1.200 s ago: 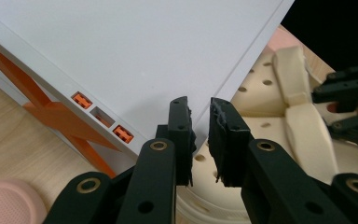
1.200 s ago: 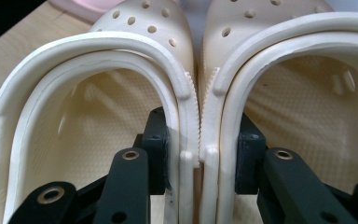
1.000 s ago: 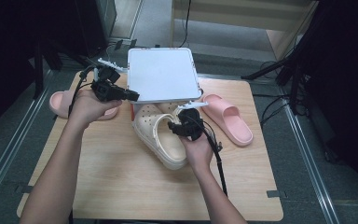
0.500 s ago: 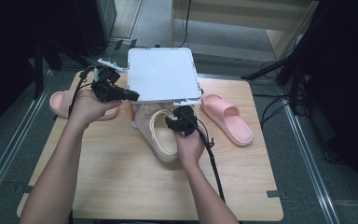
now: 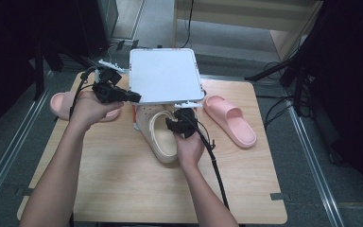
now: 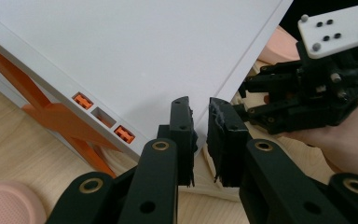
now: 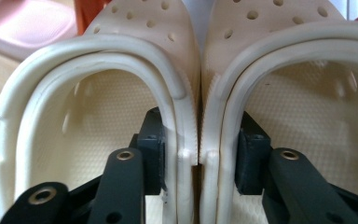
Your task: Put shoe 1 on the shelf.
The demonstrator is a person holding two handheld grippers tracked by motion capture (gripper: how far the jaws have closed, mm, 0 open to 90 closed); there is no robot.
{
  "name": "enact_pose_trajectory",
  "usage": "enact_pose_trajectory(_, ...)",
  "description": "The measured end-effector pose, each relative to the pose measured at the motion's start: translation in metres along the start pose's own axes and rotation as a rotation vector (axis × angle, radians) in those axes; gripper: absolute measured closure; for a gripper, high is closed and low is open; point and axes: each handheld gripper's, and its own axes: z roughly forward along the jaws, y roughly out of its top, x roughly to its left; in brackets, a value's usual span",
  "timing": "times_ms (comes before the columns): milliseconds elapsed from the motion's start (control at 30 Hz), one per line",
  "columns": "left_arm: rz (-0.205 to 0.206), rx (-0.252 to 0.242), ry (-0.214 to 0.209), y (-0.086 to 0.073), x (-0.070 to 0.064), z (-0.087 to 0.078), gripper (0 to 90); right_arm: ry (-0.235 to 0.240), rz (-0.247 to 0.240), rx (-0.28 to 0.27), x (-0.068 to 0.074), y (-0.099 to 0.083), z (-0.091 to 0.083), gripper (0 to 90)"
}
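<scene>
Since a second earlier, the right hand-held gripper had pushed the pair of cream clogs farther under the raised white lid. Its jaws pinched the clogs' two touching inner walls together. The left hand-held gripper clamped the lid's edge, propping it up. Toes looked inside; heels remained on the surface, and the pink slippers lay outside.

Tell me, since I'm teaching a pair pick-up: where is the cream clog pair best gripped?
By the two touching inner side walls, from the heel end. The clogs lie side by side, so the right gripper puts one jaw inside each heel opening and pinches both walls together.
</scene>
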Motion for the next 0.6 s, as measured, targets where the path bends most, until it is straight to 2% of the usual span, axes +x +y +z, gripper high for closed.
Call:
enact_pose_trajectory(67,-0.001,0.0,0.001,0.0,0.0,0.0,79.9,0.0,-0.008,-0.01,0.003,-0.001,-0.003,57.3)
enact_pose_trajectory(200,-0.005,-0.003,0.0,0.0,0.0,0.0,79.9,0.028,0.004,-0.029,0.001,-0.001,-0.014,53.8)
enact_pose_trajectory(300,-0.005,-0.003,0.0,-0.001,0.0,0.0,80.0,0.025,-0.021,-0.033,0.0,0.0,-0.025,54.9)
enact_pose_trajectory(400,-0.008,-0.005,-0.002,-0.001,0.001,0.0,80.4,0.031,-0.07,-0.028,0.0,-0.004,-0.039,64.3)
enact_pose_trajectory(533,-0.012,-0.004,0.002,-0.001,0.001,0.0,80.7,0.068,-0.092,-0.007,0.0,-0.011,-0.051,76.5)
enact_pose_trajectory(600,-0.012,-0.004,0.006,-0.001,0.0,0.0,80.9,0.105,-0.091,-0.009,0.0,-0.016,-0.059,82.7)
